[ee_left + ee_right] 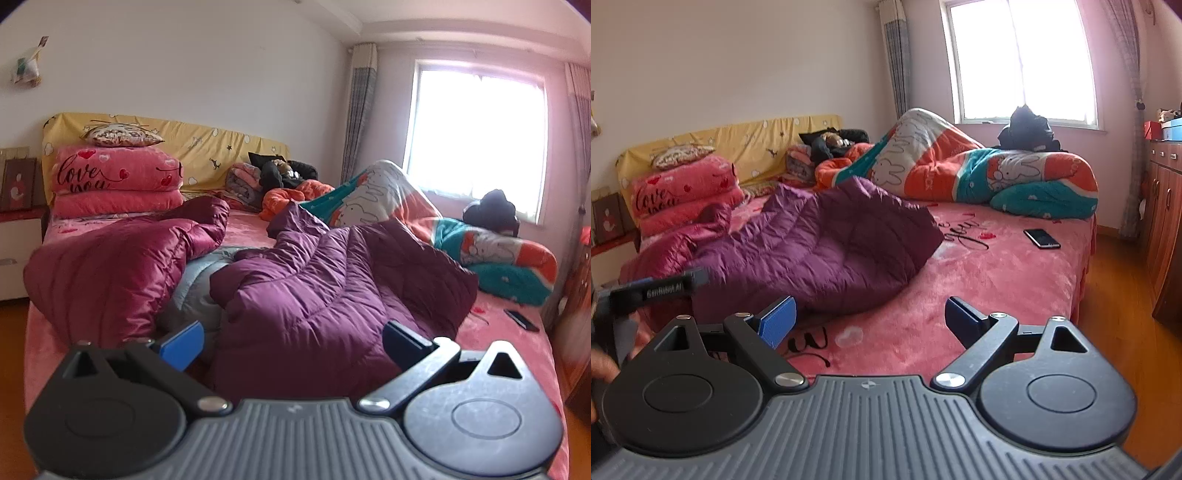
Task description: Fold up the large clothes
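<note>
1. While both tools hover off the near edge of the bed (1015,280), nothing gripped yet: left hand-held gripper (291,341) spread wide and empty, aimed at the near hem of the purple down coat (332,280); right hand-held gripper (870,321) likewise wide and empty, over bare pink bedspread just right of the coat.
2. Coat lying crumpled across the near-left part of the bed, one half shiny magenta and bunched toward the left edge, grey lining (195,284) showing in the gap between the halves, far corner propped up toward the rabbit-print quilt (960,162).
3. Judged as the opening step: spreading flat before any fold.
4. For a good start, take the hem at two well-separated points, left tool on the near fold straight ahead, right tool on the coat's right-hand corner (923,236).
5. Pinch through the outer shell and lining together; slick quilted fabric likely to slip from a shallow bite.
6. Pull gently toward the near edge and apart, so trapped air leaves and the lining turns under.
7. Keep clear of the phone (1041,238) lying near the bed's right edge, and of the quilt heaped along the far right side.
8. Stacked pink blankets (114,181) at the headboard corner well apart, no obstacle.
</note>
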A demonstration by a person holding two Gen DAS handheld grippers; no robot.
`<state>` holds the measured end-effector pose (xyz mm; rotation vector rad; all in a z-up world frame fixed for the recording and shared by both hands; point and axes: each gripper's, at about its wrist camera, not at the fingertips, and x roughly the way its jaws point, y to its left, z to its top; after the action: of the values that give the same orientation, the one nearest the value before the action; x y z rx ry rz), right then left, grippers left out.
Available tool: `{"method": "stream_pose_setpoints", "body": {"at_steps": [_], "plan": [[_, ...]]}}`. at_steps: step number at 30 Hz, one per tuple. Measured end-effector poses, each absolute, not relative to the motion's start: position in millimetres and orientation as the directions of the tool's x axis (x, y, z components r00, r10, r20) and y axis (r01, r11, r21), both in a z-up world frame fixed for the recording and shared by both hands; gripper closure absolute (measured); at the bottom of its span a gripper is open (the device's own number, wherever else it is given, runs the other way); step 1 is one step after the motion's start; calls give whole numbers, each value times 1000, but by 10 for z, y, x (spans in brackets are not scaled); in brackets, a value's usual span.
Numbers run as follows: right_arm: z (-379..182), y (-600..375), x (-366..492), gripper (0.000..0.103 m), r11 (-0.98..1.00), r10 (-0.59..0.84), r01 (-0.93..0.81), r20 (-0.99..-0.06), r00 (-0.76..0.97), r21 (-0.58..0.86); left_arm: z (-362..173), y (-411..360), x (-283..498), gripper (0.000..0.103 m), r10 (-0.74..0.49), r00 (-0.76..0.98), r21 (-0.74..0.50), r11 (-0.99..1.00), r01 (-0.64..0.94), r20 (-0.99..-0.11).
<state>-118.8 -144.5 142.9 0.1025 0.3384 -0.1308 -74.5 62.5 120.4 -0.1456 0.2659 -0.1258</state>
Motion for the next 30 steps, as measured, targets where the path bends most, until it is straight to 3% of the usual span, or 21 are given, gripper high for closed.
{"method": "stream_pose_setpoints", "body": {"at_steps": [10, 13, 18, 23, 25, 30], "plan": [[1233, -1453, -1050, 0, 987, -124, 155, -437, 891, 36, 1073, 760, -270, 1, -161, 950, -213, 971, 105, -267], [1223, -1427, -1049, 0, 988, -124, 151, -460, 879, 21, 1042, 788, -146, 5, -184, 942, -247, 962, 114, -281], [1201, -1375, -1031, 0, 990, -122, 139, -483, 867, 0, 1025, 764, -37, 22, -231, 930, -262, 952, 155, -288], [1199, -1367, -1027, 0, 986, -160, 166, -480, 863, -30, 1053, 700, -80, 61, -263, 928, -239, 950, 201, -264], [1201, -1393, -1019, 0, 982, -174, 187, -480, 860, -21, 1080, 683, -130, 72, -290, 926, -233, 944, 234, -241], [1194, -1492, -1061, 0, 972, -196, 234, -483, 854, 19, 1169, 475, -397, 83, -406, 900, -148, 911, 385, -157]]}}
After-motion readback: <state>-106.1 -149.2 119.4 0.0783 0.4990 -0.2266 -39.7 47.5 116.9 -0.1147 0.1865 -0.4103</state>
